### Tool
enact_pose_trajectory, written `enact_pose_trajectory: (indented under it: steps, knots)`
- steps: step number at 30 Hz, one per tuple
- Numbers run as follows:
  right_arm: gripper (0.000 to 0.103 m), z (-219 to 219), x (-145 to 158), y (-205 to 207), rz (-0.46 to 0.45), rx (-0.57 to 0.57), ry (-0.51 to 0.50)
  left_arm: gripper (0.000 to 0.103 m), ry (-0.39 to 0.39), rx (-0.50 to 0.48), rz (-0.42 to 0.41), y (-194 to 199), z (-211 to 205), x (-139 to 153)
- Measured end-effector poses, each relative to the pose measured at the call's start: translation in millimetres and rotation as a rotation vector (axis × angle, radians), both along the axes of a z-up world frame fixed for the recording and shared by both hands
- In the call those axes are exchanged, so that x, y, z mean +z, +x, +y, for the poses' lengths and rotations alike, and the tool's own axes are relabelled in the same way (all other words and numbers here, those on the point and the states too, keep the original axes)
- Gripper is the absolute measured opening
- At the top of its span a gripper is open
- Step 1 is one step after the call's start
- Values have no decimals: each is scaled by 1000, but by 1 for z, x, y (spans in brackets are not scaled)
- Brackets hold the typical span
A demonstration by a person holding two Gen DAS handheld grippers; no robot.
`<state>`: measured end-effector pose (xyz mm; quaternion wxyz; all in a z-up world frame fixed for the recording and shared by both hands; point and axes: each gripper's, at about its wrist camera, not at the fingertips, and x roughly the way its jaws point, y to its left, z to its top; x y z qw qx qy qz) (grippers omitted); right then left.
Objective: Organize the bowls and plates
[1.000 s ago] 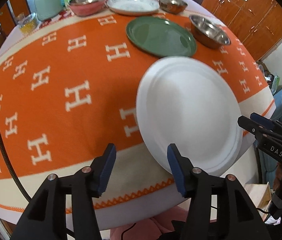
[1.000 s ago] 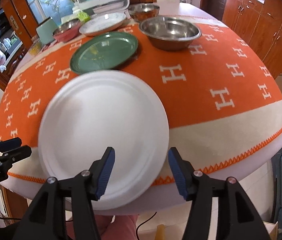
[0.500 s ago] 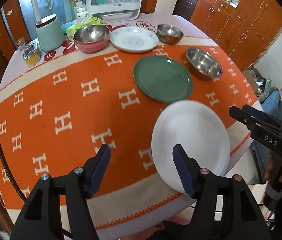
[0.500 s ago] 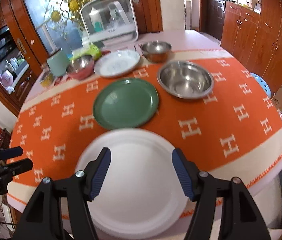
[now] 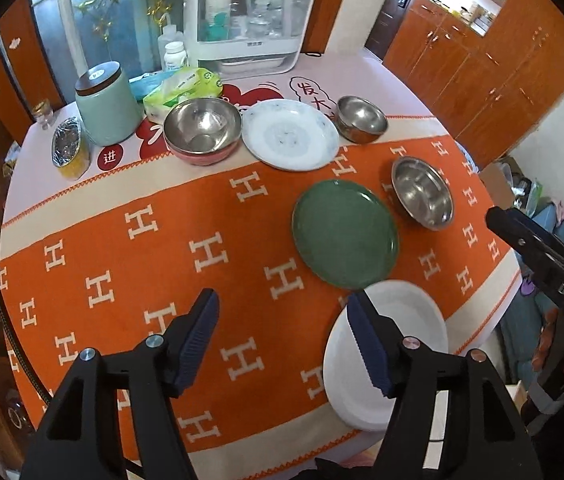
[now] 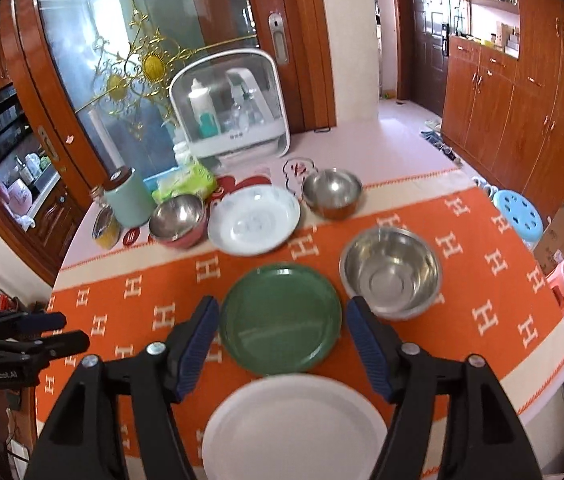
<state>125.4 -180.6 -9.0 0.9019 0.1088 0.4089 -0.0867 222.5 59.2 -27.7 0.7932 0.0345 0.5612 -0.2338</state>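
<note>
White plate: lies free at the bottom centre of the right view, on the bench edge.
Green plate: just above it; stack here.
Left gripper: fingers spread, just been opening, nothing between.
Right gripper: likewise spread, empty.
Advice: you take one rim squarely, lift level.

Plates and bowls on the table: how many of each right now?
Plates: 3 — plain white plate, green plate, patterned white plate
Bowls: 3 — large steel bowl, small steel bowl, pink-sided steel bowl
Total: 6
</note>
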Motion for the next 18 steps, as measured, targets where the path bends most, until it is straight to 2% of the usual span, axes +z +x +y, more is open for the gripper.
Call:
enact_pose_trajectory:
  steps: [9,18]
  knots:
    - [72,-3,20,40,-20,-1,-18,65,-41,21,1,42,-14,3]
    - [75,-32,24,80,-30,9,63,65,-52,59,3,78,-40,8]
